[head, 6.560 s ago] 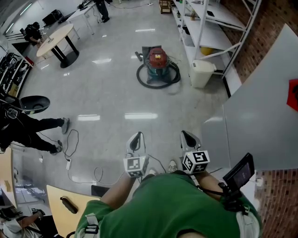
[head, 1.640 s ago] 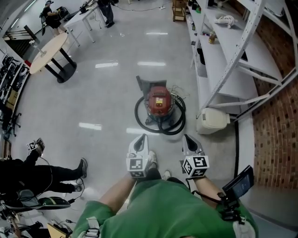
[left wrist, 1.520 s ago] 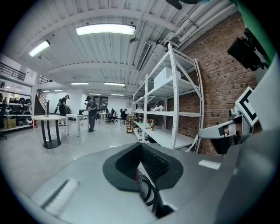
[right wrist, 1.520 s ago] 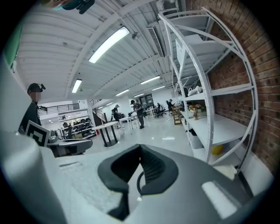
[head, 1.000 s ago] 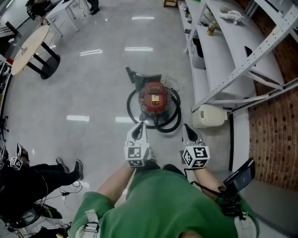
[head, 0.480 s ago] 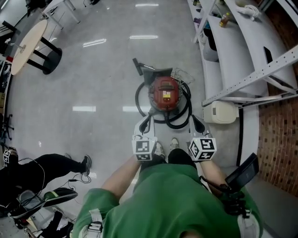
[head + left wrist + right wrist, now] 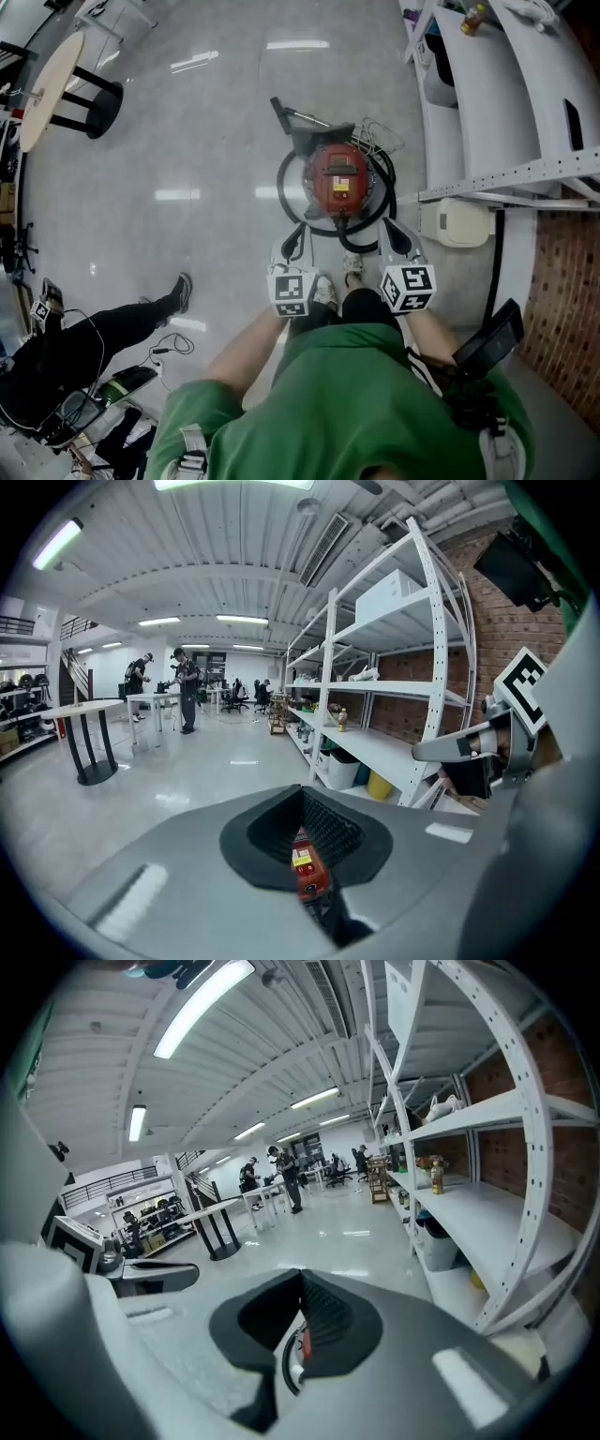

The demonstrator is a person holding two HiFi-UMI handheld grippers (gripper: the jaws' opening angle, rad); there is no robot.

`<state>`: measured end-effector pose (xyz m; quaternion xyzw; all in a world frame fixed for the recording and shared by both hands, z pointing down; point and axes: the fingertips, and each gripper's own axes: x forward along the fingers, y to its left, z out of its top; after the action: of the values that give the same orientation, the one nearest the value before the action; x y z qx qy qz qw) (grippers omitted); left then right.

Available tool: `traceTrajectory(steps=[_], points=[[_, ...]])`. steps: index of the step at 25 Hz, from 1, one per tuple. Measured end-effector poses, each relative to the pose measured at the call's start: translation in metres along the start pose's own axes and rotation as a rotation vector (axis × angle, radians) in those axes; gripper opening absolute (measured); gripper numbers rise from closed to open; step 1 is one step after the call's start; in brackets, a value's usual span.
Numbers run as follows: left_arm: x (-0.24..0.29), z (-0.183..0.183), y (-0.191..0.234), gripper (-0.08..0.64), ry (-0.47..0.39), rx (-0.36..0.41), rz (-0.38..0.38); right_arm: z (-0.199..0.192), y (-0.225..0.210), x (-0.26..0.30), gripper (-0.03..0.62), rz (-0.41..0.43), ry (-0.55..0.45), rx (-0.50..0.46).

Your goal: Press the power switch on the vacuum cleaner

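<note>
A red canister vacuum cleaner (image 7: 338,181) stands on the grey floor with its black hose (image 7: 287,192) looped around it. Its top carries a small yellow label. Both grippers are held low just in front of me, pointing at it. My left gripper (image 7: 294,241) is shut and empty, short of the hose's near left side. My right gripper (image 7: 395,235) is also shut and empty, short of its near right side. Neither touches the vacuum. In the left gripper view the vacuum (image 7: 306,874) shows through the gap under the closed jaws. The right gripper view shows only a red sliver (image 7: 303,1342).
White metal shelving (image 7: 487,103) runs along the right, with a beige bin (image 7: 457,223) under it beside the vacuum. A brick wall is at far right. A round table (image 7: 47,84) stands far left. A seated person (image 7: 75,342) and floor cables are at lower left.
I have walked up to the vacuum. It was far across the floor and now sits right ahead of both gripper tips. The grippers stayed shut.
</note>
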<state>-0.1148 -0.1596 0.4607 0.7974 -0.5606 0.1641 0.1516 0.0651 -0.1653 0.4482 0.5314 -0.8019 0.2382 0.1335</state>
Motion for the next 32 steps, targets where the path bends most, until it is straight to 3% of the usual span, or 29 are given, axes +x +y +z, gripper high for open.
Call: traceTrajectory(steps=[14, 32], points=[[0.094, -0.07, -0.007, 0.008, 0.188, -0.014, 0.021, -0.048, -0.047, 0.087, 0.003, 0.071, 0.148, 0.02], [0.183, -0.145, -0.012, 0.008, 0.292, -0.003, 0.016, -0.119, -0.09, 0.169, 0.003, 0.111, 0.237, 0.029]])
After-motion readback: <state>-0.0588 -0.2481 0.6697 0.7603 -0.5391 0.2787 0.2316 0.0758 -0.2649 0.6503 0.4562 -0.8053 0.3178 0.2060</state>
